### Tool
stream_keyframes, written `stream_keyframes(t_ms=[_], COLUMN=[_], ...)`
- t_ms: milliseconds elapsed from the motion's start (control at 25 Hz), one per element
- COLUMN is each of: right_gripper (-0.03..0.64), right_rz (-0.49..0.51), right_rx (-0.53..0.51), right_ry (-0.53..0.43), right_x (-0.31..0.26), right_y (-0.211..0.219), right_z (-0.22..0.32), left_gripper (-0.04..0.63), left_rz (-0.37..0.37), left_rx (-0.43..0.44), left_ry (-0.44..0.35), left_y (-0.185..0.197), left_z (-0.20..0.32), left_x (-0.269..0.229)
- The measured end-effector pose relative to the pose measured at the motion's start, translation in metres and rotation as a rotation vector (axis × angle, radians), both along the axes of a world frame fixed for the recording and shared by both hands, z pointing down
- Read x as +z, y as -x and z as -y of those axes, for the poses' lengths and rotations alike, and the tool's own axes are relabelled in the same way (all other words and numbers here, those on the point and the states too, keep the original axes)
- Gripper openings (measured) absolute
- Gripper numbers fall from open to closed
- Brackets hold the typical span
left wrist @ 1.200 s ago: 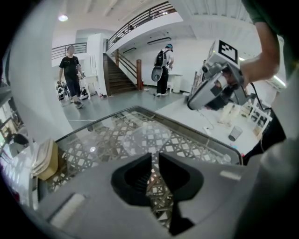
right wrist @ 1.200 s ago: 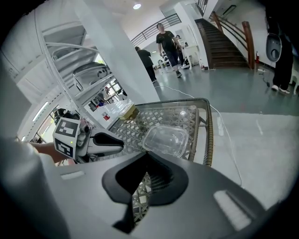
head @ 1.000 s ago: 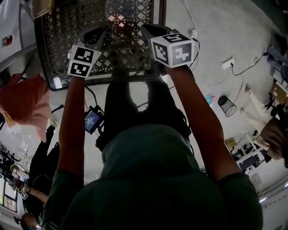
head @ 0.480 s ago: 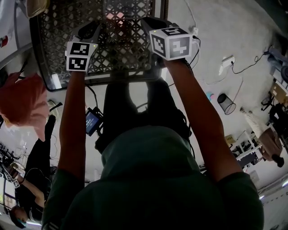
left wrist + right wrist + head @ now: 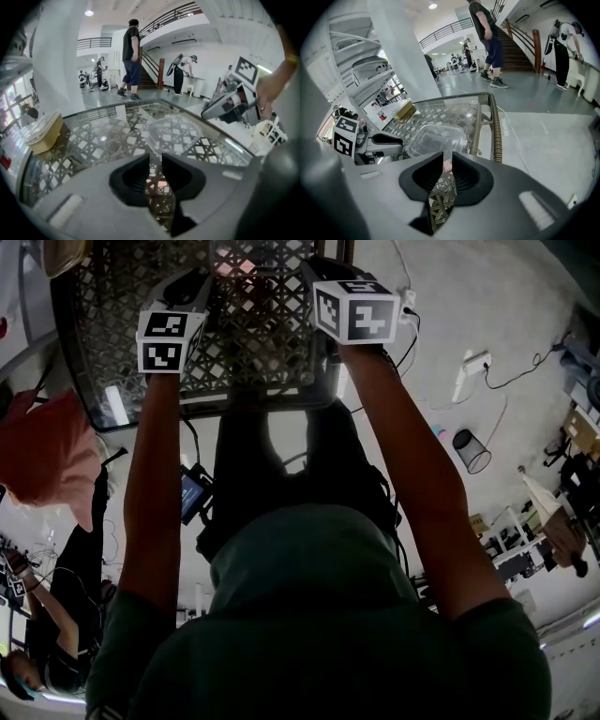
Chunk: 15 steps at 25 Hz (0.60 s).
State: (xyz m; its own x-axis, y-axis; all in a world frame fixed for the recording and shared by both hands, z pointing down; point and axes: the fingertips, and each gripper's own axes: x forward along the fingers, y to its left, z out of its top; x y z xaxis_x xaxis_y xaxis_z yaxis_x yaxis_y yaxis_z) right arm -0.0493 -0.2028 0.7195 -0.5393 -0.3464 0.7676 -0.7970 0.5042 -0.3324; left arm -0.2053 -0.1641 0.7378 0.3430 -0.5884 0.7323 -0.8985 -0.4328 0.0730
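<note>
I stand over a glass-topped lattice table (image 5: 216,395). A clear plastic container (image 5: 176,136) lies on the glass just ahead of both grippers, its near edge right beyond the right jaws in the right gripper view (image 5: 436,138). My left gripper (image 5: 192,287) hovers over the table's left part, jaws nearly together with nothing between them. My right gripper (image 5: 317,268) hovers near the table's right rim (image 5: 494,126), jaws likewise close together and empty. Each gripper shows in the other's view: the right gripper (image 5: 208,111) and the left gripper (image 5: 399,140). A pink patch shows under the glass.
A stack of pale trays (image 5: 44,136) sits at the table's far left corner. A person (image 5: 131,58) walks on the floor beyond; another with a backpack (image 5: 180,72) bends at a counter. A white rack (image 5: 361,70) stands left. Red cloth (image 5: 47,446), cables and a bin (image 5: 466,448) surround my feet.
Both grippers have moved forward and lower over the table, bringing the clear container close ahead of the jaws. The walking person has come nearer. The jaws keep the same narrow gap.
</note>
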Motion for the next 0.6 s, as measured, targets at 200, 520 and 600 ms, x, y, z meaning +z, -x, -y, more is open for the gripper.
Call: stream_keyframes(t_ms=[200, 520, 600], right_gripper=[0.069, 0.071, 0.071], right_rz=[0.011, 0.047, 0.046], right_rx=[0.014, 0.05, 0.05], right_ry=[0.006, 0.013, 0.012], right_x=[0.007, 0.016, 0.016], right_y=[-0.002, -0.004, -0.004], right_z=[0.007, 0.012, 0.012], left_gripper=[0.091, 0.141, 0.141], left_rz=[-0.039, -0.11, -0.124], left_rx=[0.016, 0.069, 0.078], left_ry=[0.017, 0.037, 0.042], left_y=[-0.01, -0.023, -0.025], left_z=[0.002, -0.003, -0.006], left_x=[0.005, 0.004, 0.002])
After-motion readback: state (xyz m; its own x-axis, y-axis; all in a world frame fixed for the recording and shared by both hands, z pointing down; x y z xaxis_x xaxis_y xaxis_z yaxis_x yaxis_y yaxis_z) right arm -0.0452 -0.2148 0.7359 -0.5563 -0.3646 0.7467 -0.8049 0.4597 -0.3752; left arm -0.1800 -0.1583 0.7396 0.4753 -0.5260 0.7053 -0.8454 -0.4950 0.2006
